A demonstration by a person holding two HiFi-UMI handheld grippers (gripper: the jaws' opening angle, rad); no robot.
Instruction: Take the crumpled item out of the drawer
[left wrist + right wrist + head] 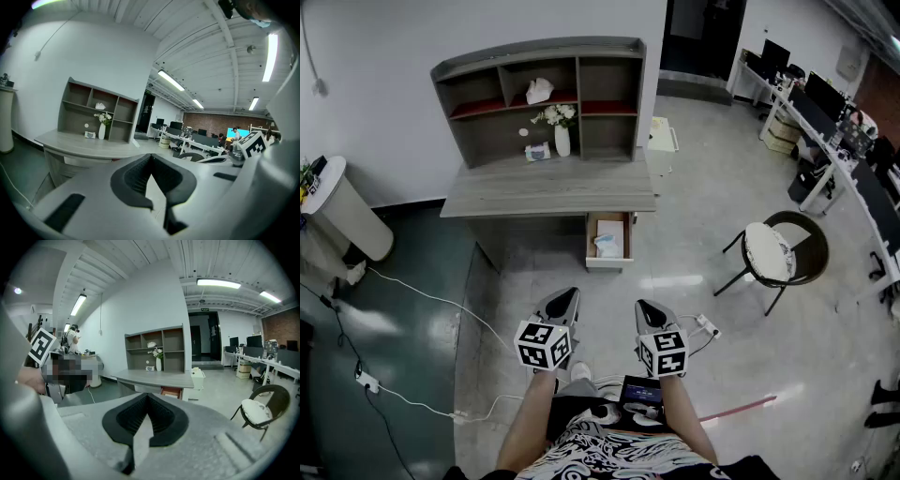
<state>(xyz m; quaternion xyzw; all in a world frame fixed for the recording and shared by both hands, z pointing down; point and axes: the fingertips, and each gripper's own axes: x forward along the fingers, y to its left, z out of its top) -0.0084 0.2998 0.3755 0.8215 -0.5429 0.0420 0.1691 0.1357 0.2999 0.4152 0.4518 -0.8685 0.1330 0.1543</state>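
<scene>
L gripper (570,296) & R gripper (645,307): all 4 jaws pressed together, empty, parked near body, well apart from open drawer (591,242) w/ crumpled item (607,246); reach prob. not yet begun.

Bright, even light off ceiling tubes (219,283); soft glare on polished floor (670,281). Gripper views: heavy fisheye w/ black corners, left gripper (151,157) blurry up close, bkgd sharper.

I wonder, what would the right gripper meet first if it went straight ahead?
Likely the grey desk, near its open drawer; only bare floor seems to lie between, though depth is unclear.
</scene>
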